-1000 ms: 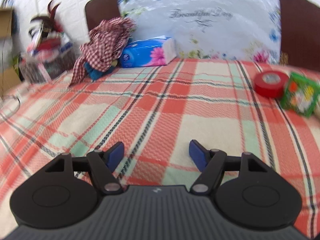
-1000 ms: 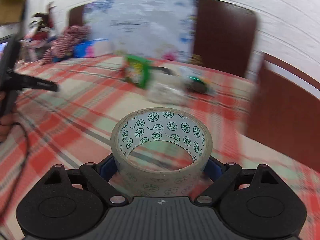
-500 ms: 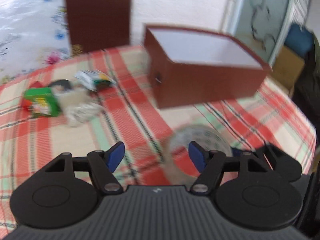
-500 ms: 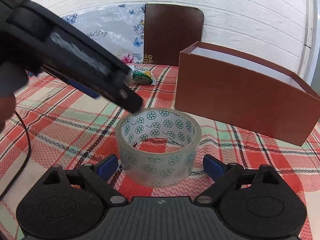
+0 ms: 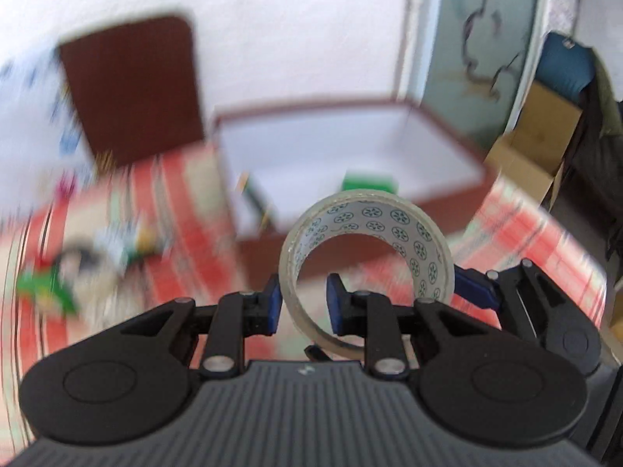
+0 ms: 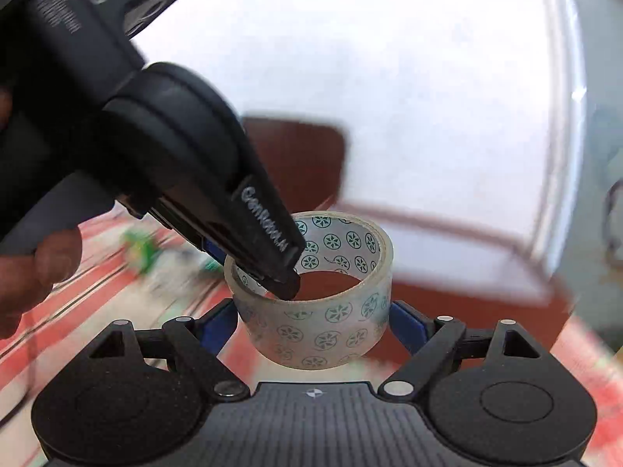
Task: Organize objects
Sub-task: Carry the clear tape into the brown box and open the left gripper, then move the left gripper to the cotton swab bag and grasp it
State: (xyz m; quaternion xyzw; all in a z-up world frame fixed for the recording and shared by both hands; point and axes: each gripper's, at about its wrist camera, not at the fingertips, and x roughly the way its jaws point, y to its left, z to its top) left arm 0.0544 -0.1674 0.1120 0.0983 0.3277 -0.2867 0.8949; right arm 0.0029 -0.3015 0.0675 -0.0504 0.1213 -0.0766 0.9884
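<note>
Two grippers meet at one tape roll (image 5: 366,257); the left gripper (image 5: 301,307) has just been closing its jaws and now pinches the roll's wall, one pad inside the ring, one outside; the right gripper (image 6: 313,321) has its jaws apart, flanking the roll, closing a little without clearly pressing it. A handover, I judge; next the left should carry the roll over the box (image 5: 350,148) on the bed.
</note>
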